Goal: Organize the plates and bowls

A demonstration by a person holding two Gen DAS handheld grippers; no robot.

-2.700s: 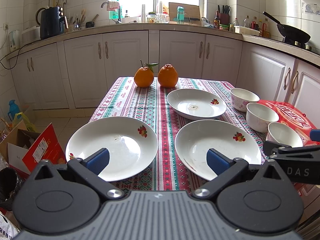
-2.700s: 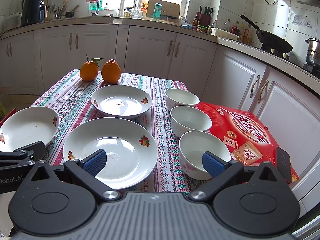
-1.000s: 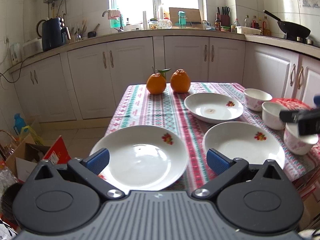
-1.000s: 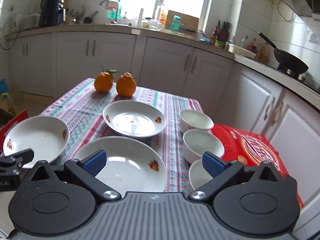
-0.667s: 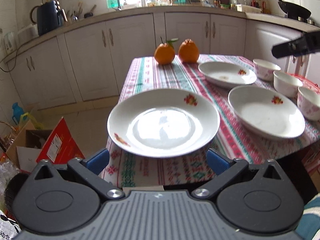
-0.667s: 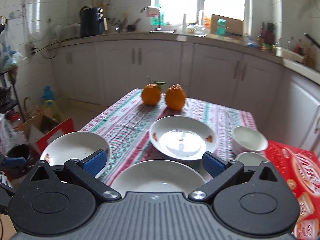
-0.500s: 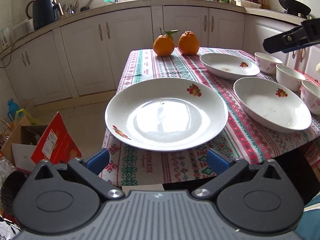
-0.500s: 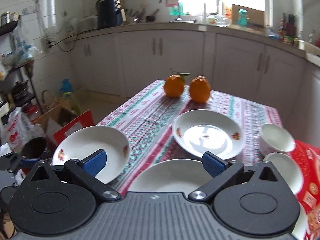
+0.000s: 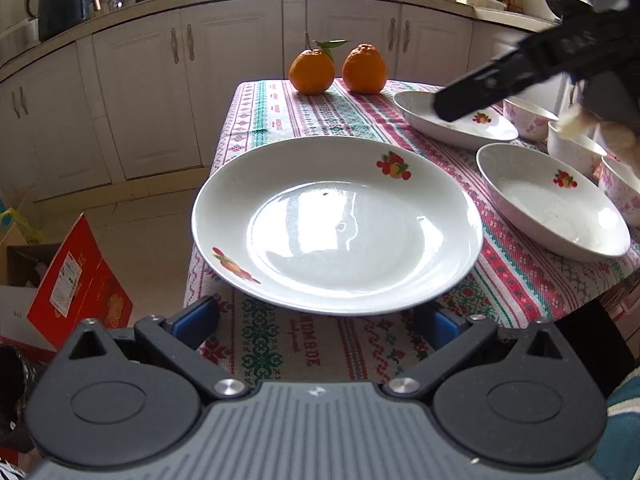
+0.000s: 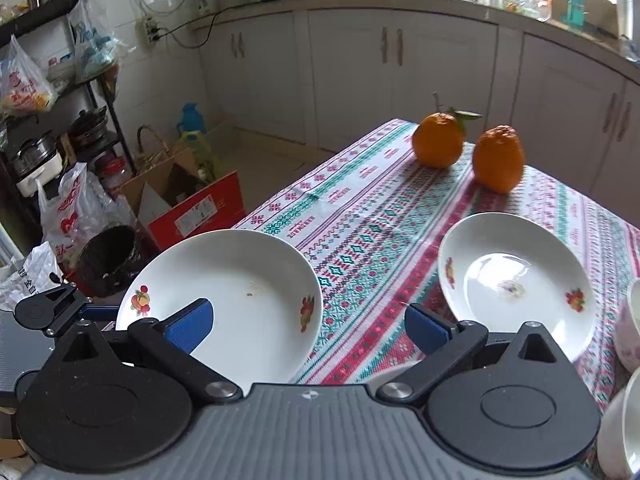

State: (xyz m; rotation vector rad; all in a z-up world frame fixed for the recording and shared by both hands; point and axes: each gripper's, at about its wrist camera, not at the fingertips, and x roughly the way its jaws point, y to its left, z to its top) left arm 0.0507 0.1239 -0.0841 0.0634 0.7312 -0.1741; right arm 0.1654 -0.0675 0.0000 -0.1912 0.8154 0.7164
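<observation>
Three white plates with fruit prints lie on a patterned tablecloth. The nearest plate (image 9: pixel 336 224) sits at the table's left front corner, its rim over the edge. My left gripper (image 9: pixel 320 320) is open, low in front of that rim, its blue pads partly under it. This plate also shows in the right wrist view (image 10: pixel 224 300). My right gripper (image 10: pixel 308 326) is open above the table, pointing left. A second plate (image 9: pixel 552 208) and a third plate (image 9: pixel 452 120) lie to the right. Several white floral bowls (image 9: pixel 528 118) stand at the right edge.
Two oranges (image 9: pixel 312 70) stand at the table's far end. The right gripper's black body (image 9: pixel 520 76) reaches over the far plate. On the floor to the left are a red carton (image 10: pixel 192 208), plastic bags and a black pot (image 10: pixel 108 252). White cabinets line the far wall.
My left gripper has dropped lower and closer to the nearest plate's front rim. My right gripper has risen and swung left, so the near-left plate is now central in its view.
</observation>
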